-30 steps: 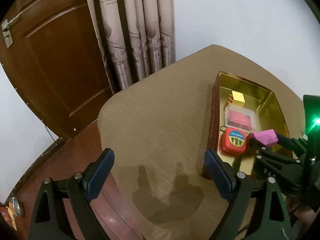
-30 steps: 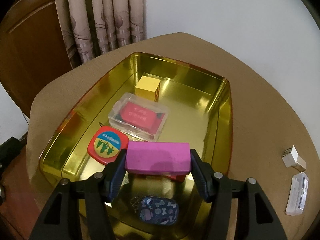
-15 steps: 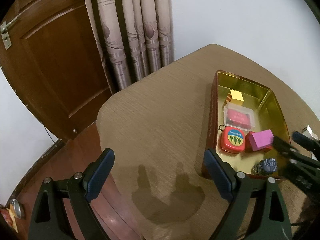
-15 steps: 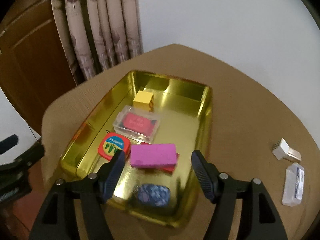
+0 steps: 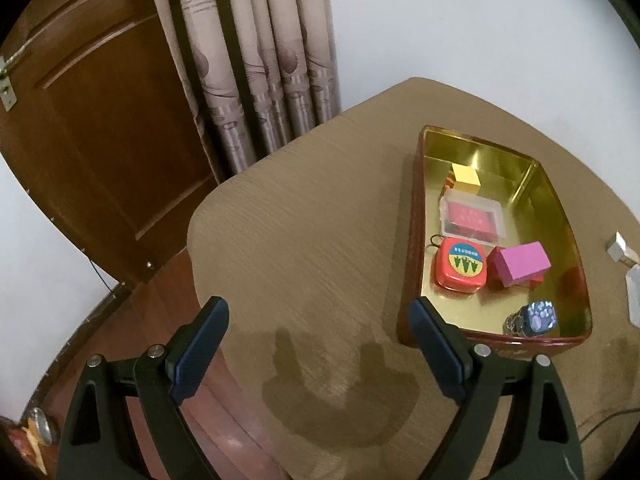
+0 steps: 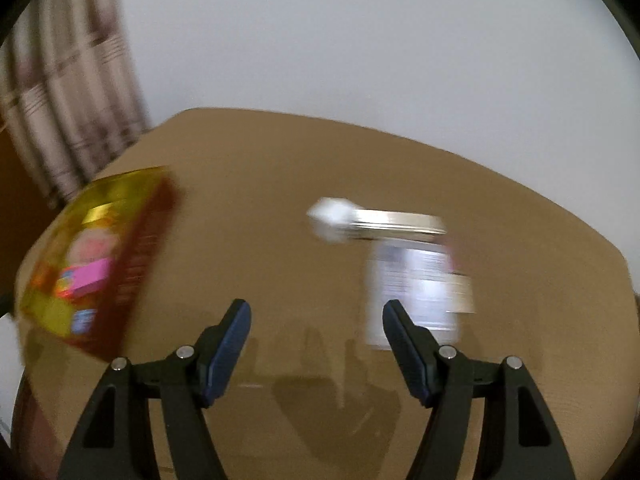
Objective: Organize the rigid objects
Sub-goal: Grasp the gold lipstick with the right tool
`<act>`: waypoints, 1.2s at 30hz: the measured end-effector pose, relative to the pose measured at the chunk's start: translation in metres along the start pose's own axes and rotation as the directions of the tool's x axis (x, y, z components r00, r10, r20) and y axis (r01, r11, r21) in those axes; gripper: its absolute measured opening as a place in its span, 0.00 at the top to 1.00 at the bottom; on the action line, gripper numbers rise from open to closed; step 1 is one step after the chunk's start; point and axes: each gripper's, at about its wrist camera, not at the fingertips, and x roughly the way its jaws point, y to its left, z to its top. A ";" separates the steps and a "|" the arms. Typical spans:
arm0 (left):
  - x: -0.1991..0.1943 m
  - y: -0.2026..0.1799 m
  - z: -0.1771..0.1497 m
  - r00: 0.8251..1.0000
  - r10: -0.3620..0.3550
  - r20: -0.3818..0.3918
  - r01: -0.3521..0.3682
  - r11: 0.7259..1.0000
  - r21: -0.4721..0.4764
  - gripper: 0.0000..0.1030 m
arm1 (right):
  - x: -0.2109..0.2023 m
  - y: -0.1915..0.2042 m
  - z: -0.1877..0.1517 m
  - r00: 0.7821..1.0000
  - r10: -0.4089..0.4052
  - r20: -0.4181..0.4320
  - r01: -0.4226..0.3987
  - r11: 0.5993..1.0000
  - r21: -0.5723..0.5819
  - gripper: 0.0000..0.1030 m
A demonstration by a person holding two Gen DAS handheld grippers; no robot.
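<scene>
Tan bench [image 5: 304,240] by curtain [image 5: 256,60] & door. Gold tin [image 5: 414,216] on it w/ pink block [image 5: 524,262], red tape measure [image 5: 460,270]. Left claw [image 5: 320,344] open, empty. Right claw [image 6: 316,340] agape, empty; white items [image 6: 412,280] ahead blurred, unidentifiable.

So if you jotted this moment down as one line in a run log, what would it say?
left gripper: open, empty, over table | right gripper: open, empty, facing two pale items on table | pink block: in gold tin
</scene>
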 end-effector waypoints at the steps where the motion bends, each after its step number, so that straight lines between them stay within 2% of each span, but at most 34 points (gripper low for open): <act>1: 0.000 -0.001 0.000 1.000 0.003 0.005 -0.003 1.000 0.005 0.13 | 0.004 -0.020 0.000 1.000 -0.021 0.001 0.021 0.999 0.032 0.32; 3: 0.000 -0.005 0.000 1.000 -0.004 0.012 0.004 1.000 0.014 0.13 | 0.013 -0.051 0.000 0.998 -0.061 -0.009 0.062 0.995 0.081 0.32; 6: -0.004 -0.007 0.001 0.999 -0.019 0.034 0.019 1.000 0.015 0.13 | 0.027 -0.085 -0.001 0.997 -0.080 -0.018 0.081 0.987 0.138 0.32; 10: -0.004 -0.009 -0.001 0.998 -0.023 0.055 0.022 0.999 0.025 0.13 | 0.051 -0.109 -0.004 0.995 -0.094 -0.039 0.098 0.984 0.149 0.32; 17: -0.007 -0.017 -0.004 0.995 -0.018 0.098 0.014 0.999 0.041 0.13 | 0.070 -0.102 -0.010 1.000 0.010 -0.002 -0.010 0.995 0.101 0.32; 19: -0.008 -0.021 -0.005 0.995 -0.029 0.098 0.025 0.999 0.048 0.13 | 0.078 -0.096 -0.011 0.998 0.061 -0.022 -0.059 0.994 0.092 0.32; 20: -0.009 -0.023 -0.006 0.995 -0.025 0.098 0.020 0.998 0.053 0.13 | 0.083 -0.092 -0.011 0.997 0.061 -0.042 -0.057 0.996 0.075 0.32; 22: -0.011 -0.027 -0.007 0.994 -0.021 0.106 0.014 0.998 0.066 0.13 | 0.086 -0.081 -0.010 0.999 -0.036 -0.025 0.037 0.999 0.014 0.32; 23: -0.012 -0.030 -0.007 0.994 -0.018 0.109 0.009 0.997 0.078 0.13 | 0.088 -0.081 -0.008 0.999 -0.052 -0.008 0.052 0.999 0.014 0.32; 27: -0.018 -0.045 -0.005 0.994 -0.031 0.109 0.017 0.991 0.132 0.13 | 0.101 -0.100 -0.001 1.000 -0.026 -0.004 0.026 0.996 0.087 0.31; 32: -0.030 -0.082 0.000 0.988 -0.092 0.122 0.064 0.974 0.217 0.13 | 0.100 -0.107 -0.003 0.999 -0.049 -0.003 0.049 0.997 0.062 0.33; 33: -0.031 -0.091 0.000 0.987 -0.105 0.124 0.074 0.969 0.235 0.13 | 0.099 -0.107 -0.004 0.999 -0.045 0.002 0.045 0.998 0.054 0.41; 34: -0.033 -0.105 0.001 0.984 -0.123 0.130 0.084 0.960 0.266 0.13 | 0.097 -0.103 -0.004 0.999 -0.034 0.008 0.034 0.998 0.046 0.55; 36: -0.036 -0.126 0.001 0.980 -0.141 0.143 0.090 0.946 0.312 0.13 | 0.096 -0.096 -0.005 1.000 -0.030 0.009 0.030 0.999 0.031 0.63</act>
